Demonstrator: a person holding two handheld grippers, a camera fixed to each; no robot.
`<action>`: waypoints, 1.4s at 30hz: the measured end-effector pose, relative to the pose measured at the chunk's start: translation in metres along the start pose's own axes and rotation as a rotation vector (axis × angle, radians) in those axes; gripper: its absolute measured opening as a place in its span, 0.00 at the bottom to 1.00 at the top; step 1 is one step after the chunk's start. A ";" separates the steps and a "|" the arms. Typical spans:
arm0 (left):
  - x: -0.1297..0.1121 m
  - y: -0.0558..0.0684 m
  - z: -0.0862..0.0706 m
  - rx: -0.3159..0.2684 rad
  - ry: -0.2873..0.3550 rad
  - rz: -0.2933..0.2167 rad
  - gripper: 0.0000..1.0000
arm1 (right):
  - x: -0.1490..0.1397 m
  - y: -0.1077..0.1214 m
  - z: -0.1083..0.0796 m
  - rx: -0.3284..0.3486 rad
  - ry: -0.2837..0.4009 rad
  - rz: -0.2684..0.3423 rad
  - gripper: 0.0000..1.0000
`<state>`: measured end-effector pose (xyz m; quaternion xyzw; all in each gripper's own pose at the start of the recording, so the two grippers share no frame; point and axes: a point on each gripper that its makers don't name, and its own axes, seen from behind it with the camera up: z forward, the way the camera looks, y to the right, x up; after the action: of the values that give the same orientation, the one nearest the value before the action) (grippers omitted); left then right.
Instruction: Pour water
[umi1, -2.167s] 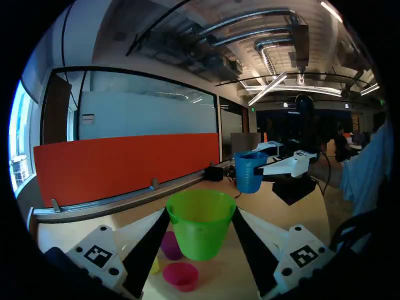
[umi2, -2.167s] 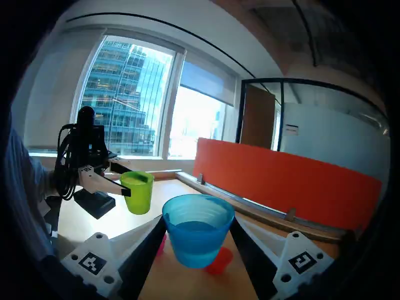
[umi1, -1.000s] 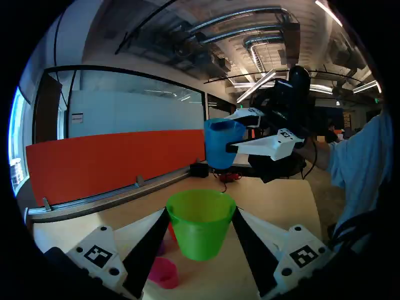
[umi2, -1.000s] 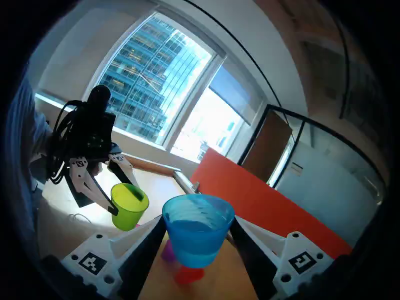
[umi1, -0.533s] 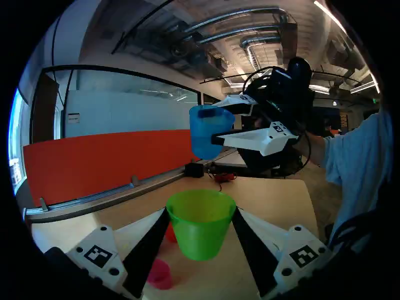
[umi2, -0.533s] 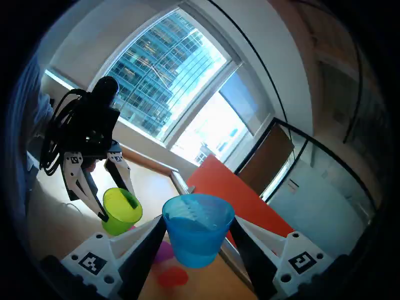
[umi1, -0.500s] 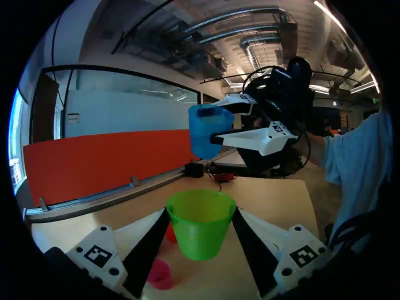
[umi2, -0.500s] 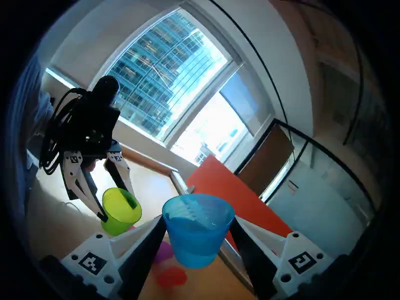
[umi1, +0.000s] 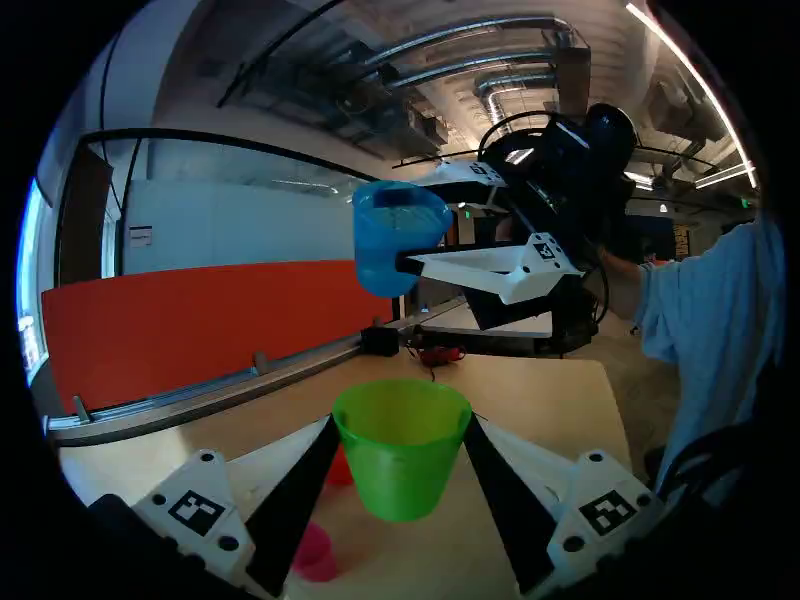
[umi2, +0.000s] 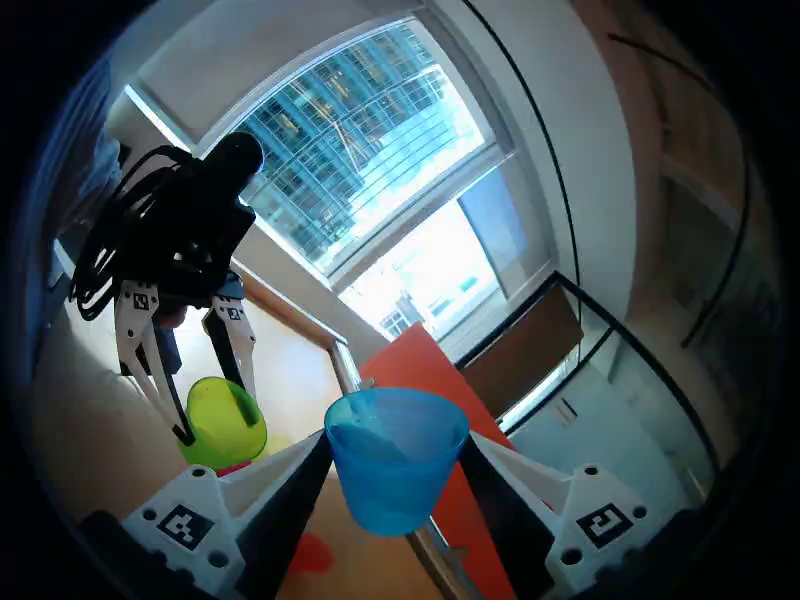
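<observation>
Desk, blue cup perhaps over green cup

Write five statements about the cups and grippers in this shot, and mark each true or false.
1. The left gripper holds the green cup between its fingers. True.
2. The right gripper holds the blue cup higher than the green cup. True.
3. The blue cup is empty. False: water shows inside it.
4. The partition behind the table is green. False: the partition along the far edge of the table is orange.
5. A pink cup stands on the table. True.
</observation>
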<state>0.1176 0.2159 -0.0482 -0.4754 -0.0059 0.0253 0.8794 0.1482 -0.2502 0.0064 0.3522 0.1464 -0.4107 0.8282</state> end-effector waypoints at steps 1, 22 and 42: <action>0.000 0.000 0.000 -0.001 0.001 -0.001 0.87 | 0.001 0.001 0.001 -0.001 0.000 -0.012 0.90; -0.002 0.007 0.004 -0.030 0.006 -0.002 0.87 | 0.013 0.012 0.014 -0.008 -0.004 -0.193 0.90; -0.001 0.010 0.008 -0.049 0.011 -0.008 0.87 | 0.017 0.023 0.020 -0.031 -0.006 -0.314 0.90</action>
<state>0.1158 0.2276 -0.0523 -0.4969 -0.0035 0.0187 0.8676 0.1754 -0.2647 0.0226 0.3108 0.2036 -0.5336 0.7598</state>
